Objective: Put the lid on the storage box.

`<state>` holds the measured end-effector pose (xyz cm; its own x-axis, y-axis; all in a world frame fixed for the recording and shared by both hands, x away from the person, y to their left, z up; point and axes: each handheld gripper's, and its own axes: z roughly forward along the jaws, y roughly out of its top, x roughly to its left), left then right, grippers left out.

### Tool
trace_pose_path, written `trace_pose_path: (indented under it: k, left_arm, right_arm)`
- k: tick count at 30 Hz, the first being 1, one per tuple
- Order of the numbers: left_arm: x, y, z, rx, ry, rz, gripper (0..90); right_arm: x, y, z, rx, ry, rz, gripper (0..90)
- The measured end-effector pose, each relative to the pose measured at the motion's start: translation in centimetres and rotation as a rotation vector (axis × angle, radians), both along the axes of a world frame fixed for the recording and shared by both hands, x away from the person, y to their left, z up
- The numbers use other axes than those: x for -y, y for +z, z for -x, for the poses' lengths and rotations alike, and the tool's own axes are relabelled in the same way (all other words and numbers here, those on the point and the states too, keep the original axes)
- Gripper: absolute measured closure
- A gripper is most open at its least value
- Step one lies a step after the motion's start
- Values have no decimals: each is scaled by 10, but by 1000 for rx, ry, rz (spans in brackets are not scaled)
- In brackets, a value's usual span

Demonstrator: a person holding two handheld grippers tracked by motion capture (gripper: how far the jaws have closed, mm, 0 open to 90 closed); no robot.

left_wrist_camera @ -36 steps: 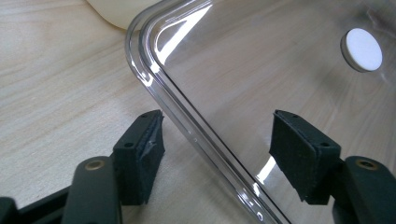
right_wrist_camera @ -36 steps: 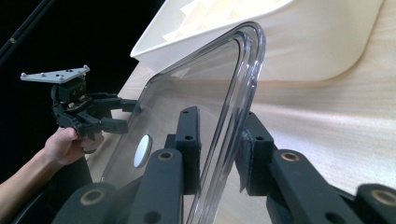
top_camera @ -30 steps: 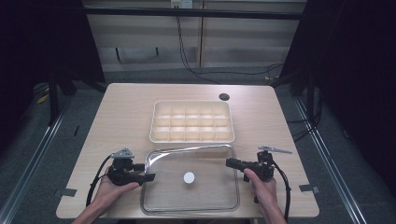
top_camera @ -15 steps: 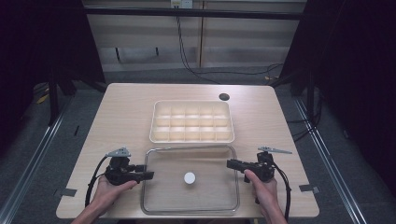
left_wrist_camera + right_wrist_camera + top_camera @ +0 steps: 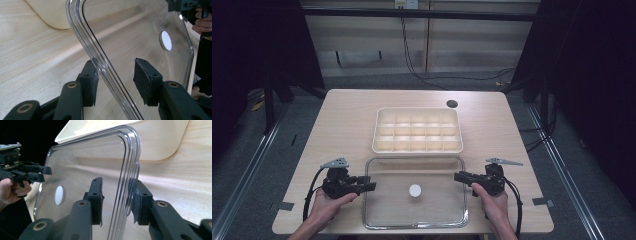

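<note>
A clear, rounded-corner rectangular plastic lid (image 5: 415, 192) with a white round disc (image 5: 415, 190) at its centre lies flat on the pale wooden table (image 5: 347, 125), just in front of the cream plastic compartment tray (image 5: 417, 131) it seems made to cover. The lid's far edge sits just beside the tray's near wall, apparently so that it can be lifted level and carried the short way onto the tray.

A gripper stands at each short end of the lid, which suits a two-handed level lift of so wide and thin a sheet. The left gripper (image 5: 115, 75) straddles the lid's left rim: its jaws have just been closing and now stand part open, the outer pad (image 5: 91, 81) touching or almost touching the rim, the inner pad (image 5: 141, 78) well clear above the clear sheet. The right gripper (image 5: 116, 195) straddles the lid's right rim: its jaws have just been opening a little, and the outer pad (image 5: 136, 202) lies against the rim while the inner pad (image 5: 97, 196) stands apart from it. Neither gripper looks clamped on the lid.
</note>
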<state>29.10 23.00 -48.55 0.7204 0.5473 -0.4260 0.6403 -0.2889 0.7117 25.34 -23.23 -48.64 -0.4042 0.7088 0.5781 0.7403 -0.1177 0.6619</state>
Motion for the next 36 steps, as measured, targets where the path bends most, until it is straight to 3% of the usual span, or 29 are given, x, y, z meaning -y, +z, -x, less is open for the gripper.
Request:
trace_pose_path:
  k: [12,19,27,36]
  left_arm:
    - [-1,12,1,49,13,5,586]
    - [-2,13,2,45,20,27,609]
    - [-4,21,3,58,15,47,644]
    - [-5,31,0,77,25,72,683]
  right_arm:
    - [-4,8,2,48,-32,22,631]
    - [-8,14,3,52,-38,76,605]
    - [-7,19,4,62,-45,65,619]
    - [-3,26,5,83,-50,10,658]
